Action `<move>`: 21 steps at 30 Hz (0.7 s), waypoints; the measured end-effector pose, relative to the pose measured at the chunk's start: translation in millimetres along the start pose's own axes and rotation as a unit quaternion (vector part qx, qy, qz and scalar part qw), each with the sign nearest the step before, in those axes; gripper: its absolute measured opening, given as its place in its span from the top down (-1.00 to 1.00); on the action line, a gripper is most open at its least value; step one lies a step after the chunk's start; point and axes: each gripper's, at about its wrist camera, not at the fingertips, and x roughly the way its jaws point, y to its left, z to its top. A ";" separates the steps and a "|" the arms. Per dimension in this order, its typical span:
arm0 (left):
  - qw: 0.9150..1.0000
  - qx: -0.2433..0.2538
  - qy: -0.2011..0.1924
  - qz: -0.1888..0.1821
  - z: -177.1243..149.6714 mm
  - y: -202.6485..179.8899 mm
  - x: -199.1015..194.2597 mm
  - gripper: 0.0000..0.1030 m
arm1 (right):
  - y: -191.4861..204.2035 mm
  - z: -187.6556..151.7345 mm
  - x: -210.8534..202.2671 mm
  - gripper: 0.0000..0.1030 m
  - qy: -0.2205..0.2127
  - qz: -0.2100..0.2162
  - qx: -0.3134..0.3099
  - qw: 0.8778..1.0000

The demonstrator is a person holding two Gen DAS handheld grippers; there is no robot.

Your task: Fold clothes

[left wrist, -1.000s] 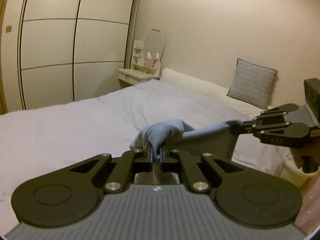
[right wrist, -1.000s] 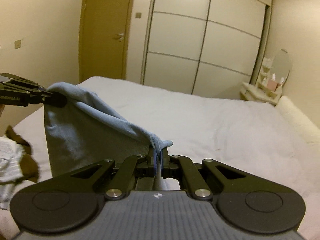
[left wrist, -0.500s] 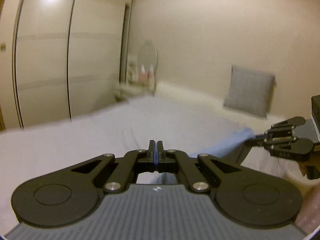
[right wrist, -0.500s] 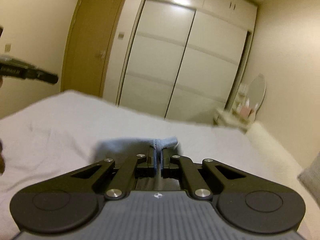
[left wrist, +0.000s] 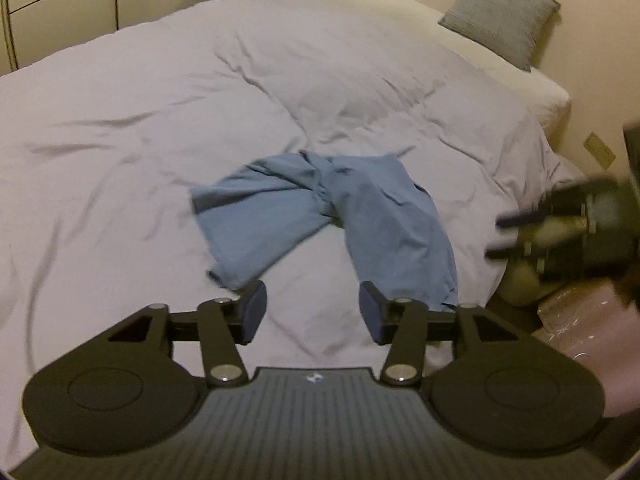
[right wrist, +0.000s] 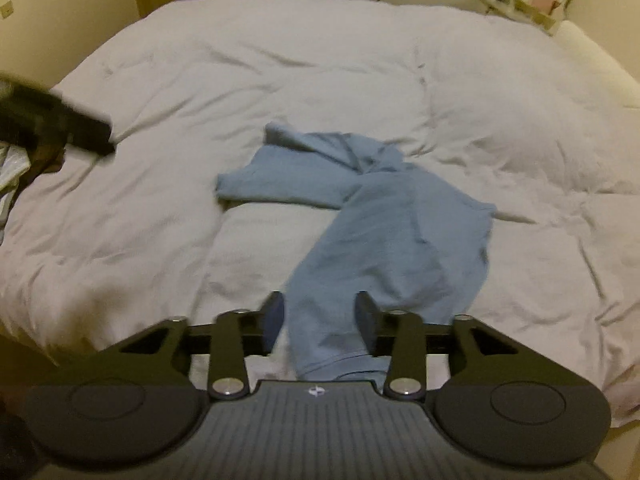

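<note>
blue shorts [left wrist: 332, 208] spread on duvet [left wrist: 120, 128] | left claw [left wrist: 312, 312], right claw [right wrist: 320, 320] just opening, nothing gripped

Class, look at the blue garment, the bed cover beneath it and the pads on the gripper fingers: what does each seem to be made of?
Blue garment: soft woven or knit cloth, probably cotton, matte; it creases and drapes limply.
Bed cover: pale padded fabric, matte; puffy with soft wrinkles, likely a quilt.
Finger pads: dark blue, dull, possibly rubber or foam; blur leaves it open.
</note>
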 end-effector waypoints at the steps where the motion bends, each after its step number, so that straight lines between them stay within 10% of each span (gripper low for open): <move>1: 1.000 -0.002 -0.002 -0.005 -0.5 -7.7 9.7 0.02 | -9.0 3.3 -1.4 0.13 -0.001 -0.006 -0.004 1.000; 10: 0.999 -0.049 -0.007 0.002 12.7 -91.6 110.0 -0.17 | -82.5 40.8 27.9 -0.11 0.009 0.010 -0.214 0.977; 16: 0.993 -0.103 0.033 0.038 -5.2 -132.9 156.8 -0.17 | -110.0 2.2 99.5 -0.11 0.030 0.047 -0.496 0.866; 21: 0.988 -0.127 0.054 0.073 -27.3 -144.2 157.8 -0.27 | -110.9 -30.6 140.4 -0.11 0.019 0.091 -0.611 0.786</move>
